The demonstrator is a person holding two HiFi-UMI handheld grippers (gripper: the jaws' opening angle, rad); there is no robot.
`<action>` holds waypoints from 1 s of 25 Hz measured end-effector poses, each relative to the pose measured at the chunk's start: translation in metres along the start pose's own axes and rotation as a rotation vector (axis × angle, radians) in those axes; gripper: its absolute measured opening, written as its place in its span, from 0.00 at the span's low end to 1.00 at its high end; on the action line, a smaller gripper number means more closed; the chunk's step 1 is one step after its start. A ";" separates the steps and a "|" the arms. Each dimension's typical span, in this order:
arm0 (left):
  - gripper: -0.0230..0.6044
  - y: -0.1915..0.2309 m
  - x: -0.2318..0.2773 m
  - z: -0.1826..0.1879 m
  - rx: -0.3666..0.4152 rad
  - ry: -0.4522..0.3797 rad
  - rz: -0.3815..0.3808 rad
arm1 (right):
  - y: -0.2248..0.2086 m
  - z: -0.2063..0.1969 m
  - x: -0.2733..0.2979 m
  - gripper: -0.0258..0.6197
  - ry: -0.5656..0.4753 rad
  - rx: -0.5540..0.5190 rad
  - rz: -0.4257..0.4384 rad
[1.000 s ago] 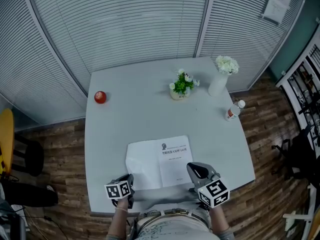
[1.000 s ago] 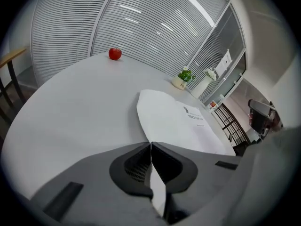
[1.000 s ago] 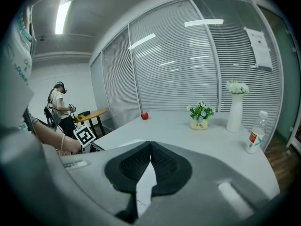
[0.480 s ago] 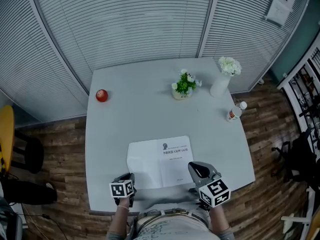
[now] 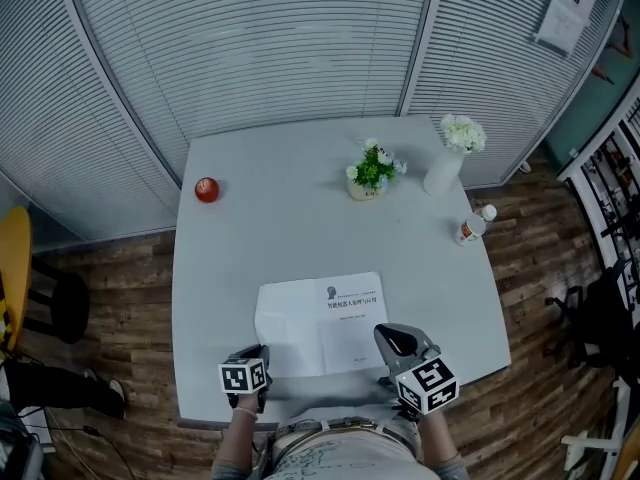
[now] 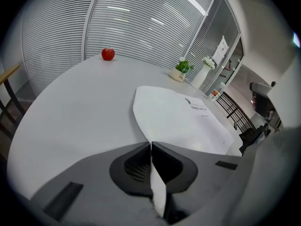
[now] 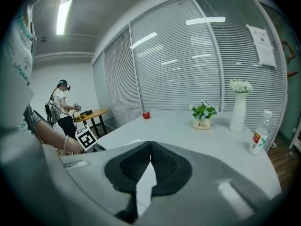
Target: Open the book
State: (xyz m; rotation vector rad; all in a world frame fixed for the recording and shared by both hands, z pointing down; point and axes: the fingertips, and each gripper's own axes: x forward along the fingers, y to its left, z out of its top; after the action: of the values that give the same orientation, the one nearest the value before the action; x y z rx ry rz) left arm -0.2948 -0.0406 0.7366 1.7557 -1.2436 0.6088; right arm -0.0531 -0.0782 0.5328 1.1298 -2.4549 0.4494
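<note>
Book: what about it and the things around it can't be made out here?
Title on the book: head view, print too small.
Near corners of the book: head view, under the left gripper and right gripper.
Label on the bottle: too small in the head view and right gripper view.
Print on the wall notice: head view, too small.

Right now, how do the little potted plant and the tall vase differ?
The potted plant sits in a short, squat pot with green leaves; the vase is tall, slim and white, holding white flowers. The potted plant stands nearer the middle of the table, the vase nearer its far right corner. Both stand upright.
</note>
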 end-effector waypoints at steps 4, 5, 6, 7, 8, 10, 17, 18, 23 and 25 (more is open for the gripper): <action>0.05 0.002 -0.001 0.000 0.008 -0.010 0.022 | -0.003 -0.001 -0.001 0.04 0.001 0.001 -0.002; 0.05 0.002 -0.001 0.000 0.008 -0.015 0.025 | -0.003 -0.001 -0.002 0.04 0.000 0.002 -0.003; 0.06 0.002 -0.001 0.001 0.004 -0.022 0.027 | -0.004 -0.001 -0.003 0.04 0.000 0.002 -0.002; 0.06 0.001 -0.001 0.001 0.000 -0.027 0.029 | -0.005 -0.001 -0.003 0.04 0.000 0.002 -0.002; 0.07 0.001 -0.002 0.001 -0.003 -0.032 0.032 | -0.005 0.000 -0.004 0.04 0.000 0.000 -0.001; 0.09 -0.001 -0.002 0.001 0.004 -0.037 0.042 | -0.005 0.000 -0.006 0.04 -0.001 -0.004 0.003; 0.20 0.000 -0.005 -0.001 0.047 -0.048 0.111 | -0.007 0.000 -0.013 0.04 -0.007 -0.009 0.015; 0.26 0.001 -0.006 -0.001 0.064 -0.046 0.131 | -0.008 0.000 -0.014 0.04 -0.007 -0.010 0.016; 0.39 0.003 -0.016 0.008 0.161 -0.048 0.194 | -0.008 0.001 -0.015 0.04 -0.012 -0.018 0.028; 0.40 -0.004 -0.021 0.012 0.183 -0.056 0.187 | -0.007 0.000 -0.017 0.04 -0.013 -0.022 0.036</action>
State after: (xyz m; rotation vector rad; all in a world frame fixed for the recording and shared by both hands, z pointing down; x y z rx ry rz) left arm -0.2996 -0.0400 0.7131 1.8286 -1.4406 0.8077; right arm -0.0377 -0.0717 0.5259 1.0843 -2.4888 0.4262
